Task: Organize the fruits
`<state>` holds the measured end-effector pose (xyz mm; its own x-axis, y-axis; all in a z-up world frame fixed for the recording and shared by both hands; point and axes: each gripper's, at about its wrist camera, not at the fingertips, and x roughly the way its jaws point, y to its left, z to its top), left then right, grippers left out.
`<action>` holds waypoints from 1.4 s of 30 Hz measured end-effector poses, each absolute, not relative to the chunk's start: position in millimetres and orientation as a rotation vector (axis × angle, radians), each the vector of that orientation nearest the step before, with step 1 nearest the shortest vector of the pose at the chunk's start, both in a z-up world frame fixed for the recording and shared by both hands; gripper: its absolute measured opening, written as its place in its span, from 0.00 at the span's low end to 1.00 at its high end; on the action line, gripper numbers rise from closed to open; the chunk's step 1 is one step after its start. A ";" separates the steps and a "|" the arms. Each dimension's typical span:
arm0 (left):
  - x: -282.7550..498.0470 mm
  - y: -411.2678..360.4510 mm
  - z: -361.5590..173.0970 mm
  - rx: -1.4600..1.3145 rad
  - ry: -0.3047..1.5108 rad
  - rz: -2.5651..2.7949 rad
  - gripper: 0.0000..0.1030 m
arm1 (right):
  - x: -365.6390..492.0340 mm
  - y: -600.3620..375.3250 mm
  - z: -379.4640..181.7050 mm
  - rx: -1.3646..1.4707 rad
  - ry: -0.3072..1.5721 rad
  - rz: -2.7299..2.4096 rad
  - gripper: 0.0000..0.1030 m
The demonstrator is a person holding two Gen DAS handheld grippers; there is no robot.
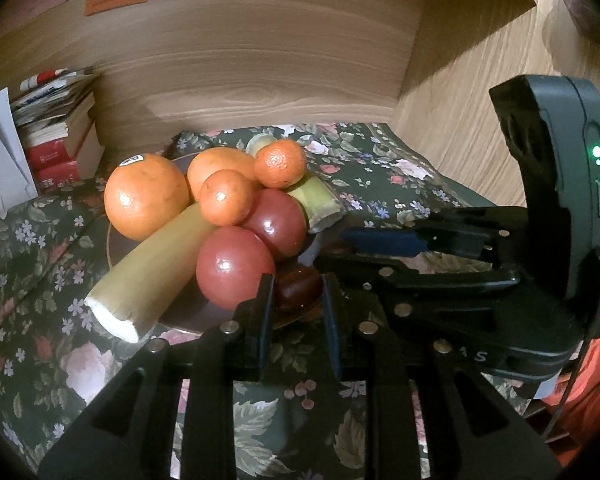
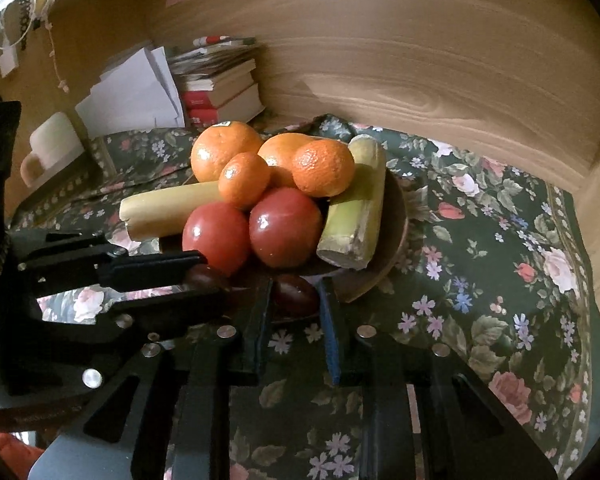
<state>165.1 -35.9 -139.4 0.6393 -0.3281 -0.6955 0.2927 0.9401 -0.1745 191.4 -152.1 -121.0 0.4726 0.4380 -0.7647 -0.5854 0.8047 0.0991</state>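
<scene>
1. Left wrist view: the left gripper (image 1: 297, 285) is being pointed steeply down toward the near edge of the fruit pile.
2. A small dark red fruit (image 1: 298, 291) is being clamped between its pads, just below the front tomato (image 1: 234, 266).
3. Right wrist view: the right gripper (image 2: 296, 286) is being angled down likewise, alongside the left one.
4. A second dark red fruit (image 2: 296, 297) is being pinched between its pads, which are touching it on both sides.
5. Both small fruits are being held over the near rim of the brown bowl (image 2: 396, 224); whether they are resting on it cannot be told.
6. Oranges, tomatoes and cane pieces are being left heaped in the bowl on the floral cloth (image 2: 480, 280).
</scene>
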 end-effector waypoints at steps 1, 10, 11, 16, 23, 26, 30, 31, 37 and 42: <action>165.1 -35.7 -139.8 -0.049 0.804 -0.356 0.22 | 191.4 -153.1 -120.7 -0.179 0.876 0.630 0.29; 164.6 -36.1 -140.4 -0.054 0.805 -0.352 0.23 | 188.2 -159.1 -113.4 -0.155 0.852 0.622 0.37; 164.0 -35.9 -140.4 -0.052 0.804 -0.350 0.23 | 187.3 -160.1 -111.9 -0.151 0.848 0.622 0.37; 158.5 -39.1 -136.0 -0.030 0.774 -0.343 0.36 | 183.9 -163.7 -99.9 -0.120 0.833 0.653 0.37; 155.9 -34.9 -114.1 -0.017 0.701 -0.291 0.53 | 176.1 -171.4 -81.0 -0.096 0.759 0.630 0.45; 153.7 -27.6 -105.8 -0.024 0.684 -0.273 0.54 | 175.6 -177.5 -75.4 -0.083 0.734 0.615 0.45; 145.7 -15.4 -91.4 -0.052 0.649 -0.239 0.54 | 170.4 -183.0 -65.0 -0.069 0.703 0.607 0.46; 142.4 -12.1 -85.6 -0.057 0.633 -0.225 0.54 | 168.3 -183.9 -61.1 -0.067 0.690 0.606 0.46; 110.2 1.0 -47.3 -0.054 0.498 -0.139 0.58 | 145.2 -185.7 -32.7 -0.062 0.575 0.601 0.50; 81.1 5.6 -16.8 -0.046 0.387 -0.088 0.63 | 119.5 -187.6 -8.4 -0.053 0.470 0.595 0.54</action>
